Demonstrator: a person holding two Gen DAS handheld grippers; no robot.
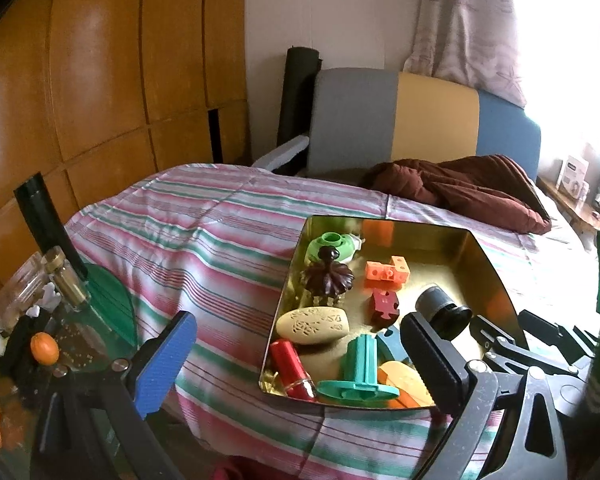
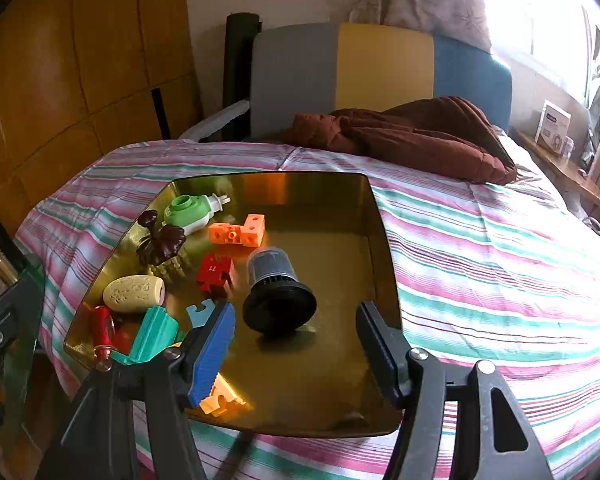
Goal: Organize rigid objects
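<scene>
A gold tray [image 2: 380,240] [image 1: 488,256] lies on the striped bed. It holds a black ribbed cylinder [image 2: 278,292] [image 1: 444,308], orange cubes [image 2: 238,232] [image 1: 386,270], a red puzzle block [image 2: 214,272] [image 1: 384,304], a beige oval stone [image 2: 132,288] [image 1: 312,324], a red tube [image 2: 102,328] [image 1: 292,368], a teal spool [image 2: 152,336] [image 1: 360,372], a green-and-white plug [image 2: 192,210] [image 1: 332,246] and a dark brown ornament [image 2: 160,240] [image 1: 328,276]. My right gripper [image 2: 296,354] hangs open over the tray's near half, just short of the cylinder. My left gripper [image 1: 300,360] is open at the tray's near left corner, holding nothing.
A brown blanket [image 2: 412,136] is bunched at the head of the bed before a grey, yellow and blue headboard [image 2: 380,68]. Left of the bed stands a glass side table [image 1: 80,344] with a bottle [image 1: 66,276] and an orange ball [image 1: 44,348]. Wooden wardrobe doors [image 1: 100,80] fill the left.
</scene>
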